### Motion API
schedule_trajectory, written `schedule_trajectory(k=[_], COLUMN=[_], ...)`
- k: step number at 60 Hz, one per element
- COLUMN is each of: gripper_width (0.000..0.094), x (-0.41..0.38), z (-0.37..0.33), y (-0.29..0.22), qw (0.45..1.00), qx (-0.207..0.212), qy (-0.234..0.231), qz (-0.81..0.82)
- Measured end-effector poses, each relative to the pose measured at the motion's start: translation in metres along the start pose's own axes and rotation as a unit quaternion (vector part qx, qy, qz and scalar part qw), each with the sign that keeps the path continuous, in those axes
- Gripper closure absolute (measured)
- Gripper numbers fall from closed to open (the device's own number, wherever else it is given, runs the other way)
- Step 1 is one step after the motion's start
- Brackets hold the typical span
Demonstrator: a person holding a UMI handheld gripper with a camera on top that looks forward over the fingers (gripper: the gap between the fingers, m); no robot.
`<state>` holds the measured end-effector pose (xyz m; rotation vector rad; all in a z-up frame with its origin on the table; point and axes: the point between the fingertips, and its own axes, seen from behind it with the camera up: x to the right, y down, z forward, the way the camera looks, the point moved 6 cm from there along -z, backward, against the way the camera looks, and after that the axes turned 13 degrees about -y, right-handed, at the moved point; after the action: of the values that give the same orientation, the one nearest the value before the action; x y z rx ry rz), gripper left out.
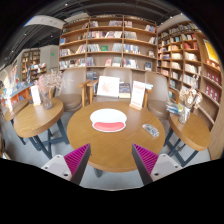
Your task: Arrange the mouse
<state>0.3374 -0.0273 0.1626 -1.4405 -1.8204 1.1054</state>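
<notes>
I held the gripper [108,160] released, its two pink pads [77,157] apart above one round wooden table [75,140], with one small mouse [151,129] lying beyond them, right of one white-and-red oval mat [108,119].

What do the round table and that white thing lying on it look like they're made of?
The round table looks like wood or wood veneer: warm brown with a dull sheen, though no grain shows. The white thing has a red rim; it may be a soft mat or smooth plastic, too small to tell. It lies beyond the open gripper, whose pink pads hold nothing.
</notes>
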Motion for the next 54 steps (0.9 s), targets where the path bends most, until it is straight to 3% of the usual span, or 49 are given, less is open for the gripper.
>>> schedule_trajectory(k=[27, 45, 54], gripper_width=[0.0083, 0.0085, 0.0087], x=[0.159, 0.242, 0.263], z=[0.055, 0.114, 0.15], y=[0.012, 0.019, 0.026], qw=[0.994, 0.991, 0.991], qx=[-0.017, -0.022, -0.032], qy=[0.097, 0.116, 0.102], qz=[0.038, 0.07, 0.086])
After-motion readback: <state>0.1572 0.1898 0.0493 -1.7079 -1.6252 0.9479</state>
